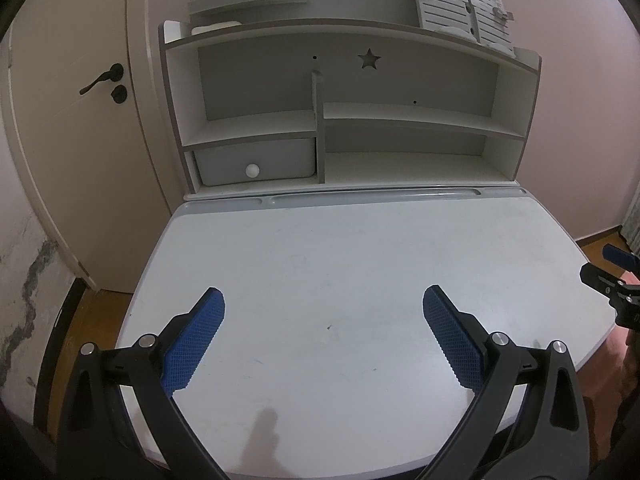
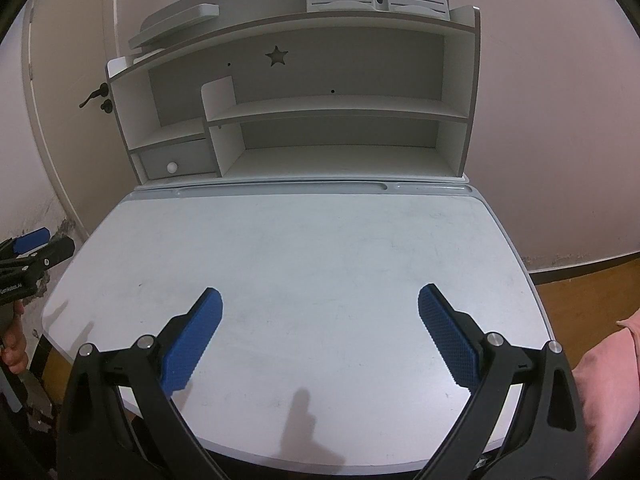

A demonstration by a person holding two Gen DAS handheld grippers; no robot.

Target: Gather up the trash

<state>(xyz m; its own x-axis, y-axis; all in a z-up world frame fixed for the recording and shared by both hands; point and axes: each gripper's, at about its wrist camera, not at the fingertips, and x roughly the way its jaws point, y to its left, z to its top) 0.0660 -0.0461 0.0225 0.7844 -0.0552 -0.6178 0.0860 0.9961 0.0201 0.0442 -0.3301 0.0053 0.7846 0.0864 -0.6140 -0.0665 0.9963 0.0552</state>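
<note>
Claws both spread wide: left claw [image 1: 323,300] and right claw [image 2: 319,300] hover over the pale surface [image 1: 360,248], gripping nothing.

Child's bedroom: star-cutout study desk [image 1: 360,280]

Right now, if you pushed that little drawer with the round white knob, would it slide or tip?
The drawer sits boxed between shelf boards, so it probably slides straight rather than tips. Its round knob looks smooth, perhaps slippery for the open left gripper.
</note>
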